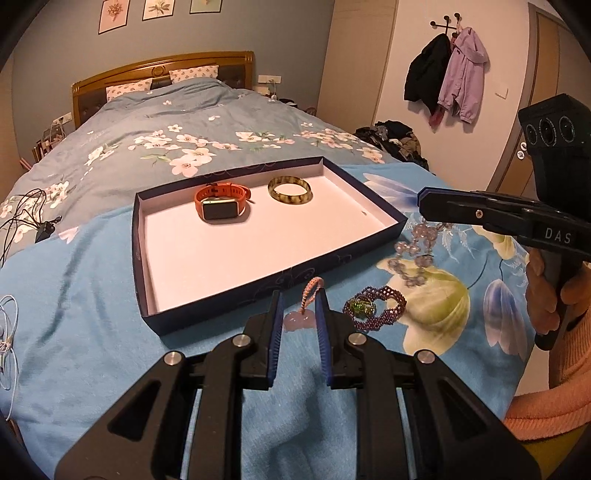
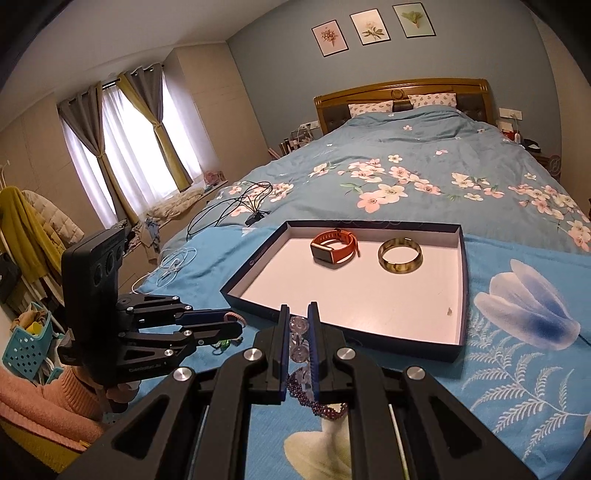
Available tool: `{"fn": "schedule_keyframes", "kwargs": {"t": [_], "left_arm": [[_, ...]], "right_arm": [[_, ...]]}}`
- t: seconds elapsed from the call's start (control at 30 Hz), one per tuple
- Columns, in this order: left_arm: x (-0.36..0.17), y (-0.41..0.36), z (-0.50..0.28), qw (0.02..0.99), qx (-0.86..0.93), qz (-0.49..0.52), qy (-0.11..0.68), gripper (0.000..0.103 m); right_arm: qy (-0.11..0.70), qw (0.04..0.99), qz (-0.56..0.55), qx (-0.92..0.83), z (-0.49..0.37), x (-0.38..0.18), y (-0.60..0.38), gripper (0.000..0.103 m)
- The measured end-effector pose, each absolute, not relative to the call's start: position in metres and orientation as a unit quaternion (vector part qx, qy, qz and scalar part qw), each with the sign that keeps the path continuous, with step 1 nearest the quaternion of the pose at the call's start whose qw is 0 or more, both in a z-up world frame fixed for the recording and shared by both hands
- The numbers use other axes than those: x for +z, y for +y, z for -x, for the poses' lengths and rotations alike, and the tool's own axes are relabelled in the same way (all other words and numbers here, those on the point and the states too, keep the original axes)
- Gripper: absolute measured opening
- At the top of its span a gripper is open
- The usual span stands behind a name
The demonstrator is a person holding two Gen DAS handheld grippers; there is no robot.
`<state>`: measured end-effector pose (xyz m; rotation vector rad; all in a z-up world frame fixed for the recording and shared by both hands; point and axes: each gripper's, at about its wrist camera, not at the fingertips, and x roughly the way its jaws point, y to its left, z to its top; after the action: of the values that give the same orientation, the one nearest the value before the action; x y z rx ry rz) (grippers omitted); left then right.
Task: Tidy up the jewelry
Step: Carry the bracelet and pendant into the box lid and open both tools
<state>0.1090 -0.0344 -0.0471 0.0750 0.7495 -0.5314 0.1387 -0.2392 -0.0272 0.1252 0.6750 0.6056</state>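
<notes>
Two pieces are sitting side by side at the far end of the one tray (image 1: 155,317): one orange watch (image 1: 221,206) and one bangle (image 1: 290,189). Three more pieces are lying on the blue bedspread (image 1: 92,295) just outside the tray's near edge: one pink charm (image 1: 300,320) on a braided loop, one purple beaded bracelet (image 1: 384,308) around a green bit, and one clear bead strand (image 1: 417,251). The left hand-held gripper (image 1: 300,299) is standing spread, its fingers flanking the charm and loop without closing on them. The right hand-held gripper (image 2: 297,314) is hovering over the clear beads, fingers narrowly parted around them. Three prints (image 2: 373,27) are hanging above the headboard (image 2: 402,92).
</notes>
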Motion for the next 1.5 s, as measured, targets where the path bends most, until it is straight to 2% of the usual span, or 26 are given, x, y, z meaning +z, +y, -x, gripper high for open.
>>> {"fn": "schedule_keyframes", "kwargs": {"t": [0.9,1.5], "left_arm": [[-0.031,-0.026,-0.154,0.907,-0.233,-0.025,0.35,0.018],[-0.041,-0.035,-0.199,0.905,-0.214,-0.03,0.366,0.018]], "right_arm": [[0.305,0.907,-0.065,0.283,-0.186,-0.008,-0.236,0.008],[0.315,0.908,-0.058,0.27,-0.236,-0.017,-0.227,0.008]]}}
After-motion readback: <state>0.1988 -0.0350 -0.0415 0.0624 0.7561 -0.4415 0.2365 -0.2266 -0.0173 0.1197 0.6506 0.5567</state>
